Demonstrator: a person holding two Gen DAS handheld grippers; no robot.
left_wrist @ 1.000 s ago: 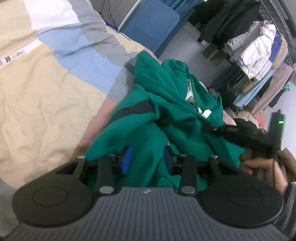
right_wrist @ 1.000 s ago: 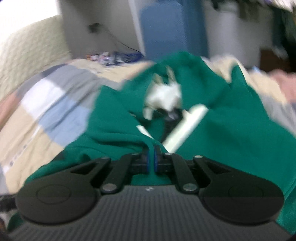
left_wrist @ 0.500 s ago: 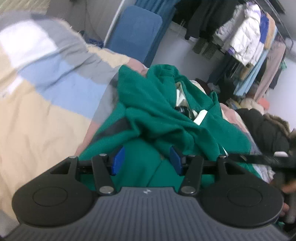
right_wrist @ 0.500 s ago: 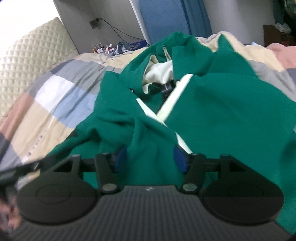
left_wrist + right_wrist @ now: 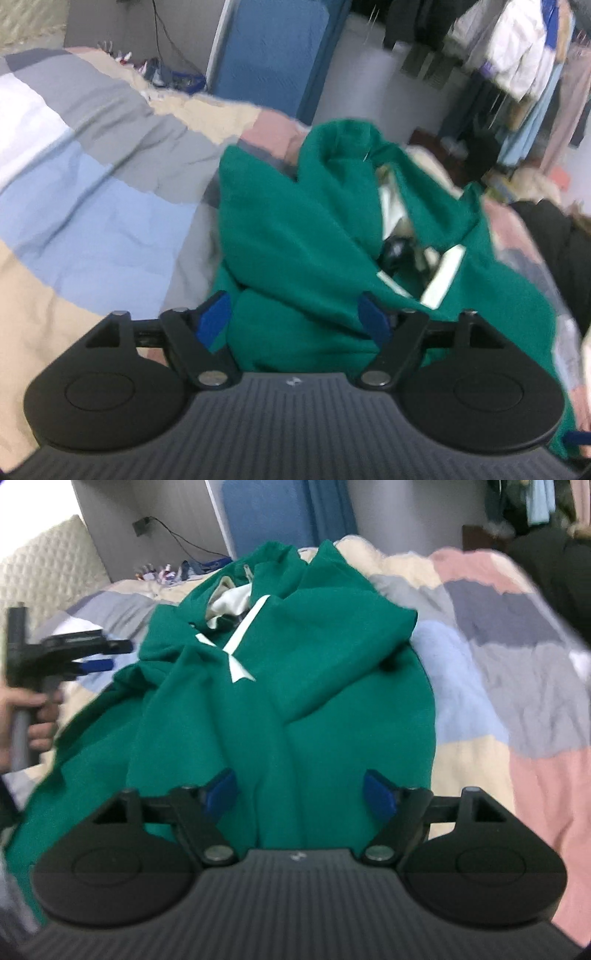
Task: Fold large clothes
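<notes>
A crumpled green garment (image 5: pixel 314 229) with a pale lining and white strips (image 5: pixel 243 631) lies in a heap on the patchwork quilt (image 5: pixel 92 206). My left gripper (image 5: pixel 293 319) hovers over the garment's near left part. Its jaws are opening, with green cloth below the blue pads (image 5: pixel 212 317) but not pinched. My right gripper (image 5: pixel 301 791) hangs above the garment (image 5: pixel 295 686) near its front hem. Its jaws are also opening and nothing is pressed between them. In the right wrist view the left gripper (image 5: pixel 120 655) shows at the far left, held by a hand (image 5: pixel 33 716).
The quilt (image 5: pixel 498 686) spreads to the right in blue, grey, cream and pink patches. A blue panel (image 5: pixel 269 55) leans on the back wall. A clothes rack (image 5: pixel 517 55) and a dark coat (image 5: pixel 554 236) stand at the right. A quilted headboard (image 5: pixel 44 579) is at the left.
Both grippers have opened wide; the right one was shut on green cloth and has let it go. Both hands have drawn apart, and the left gripper now shows in the right view.
</notes>
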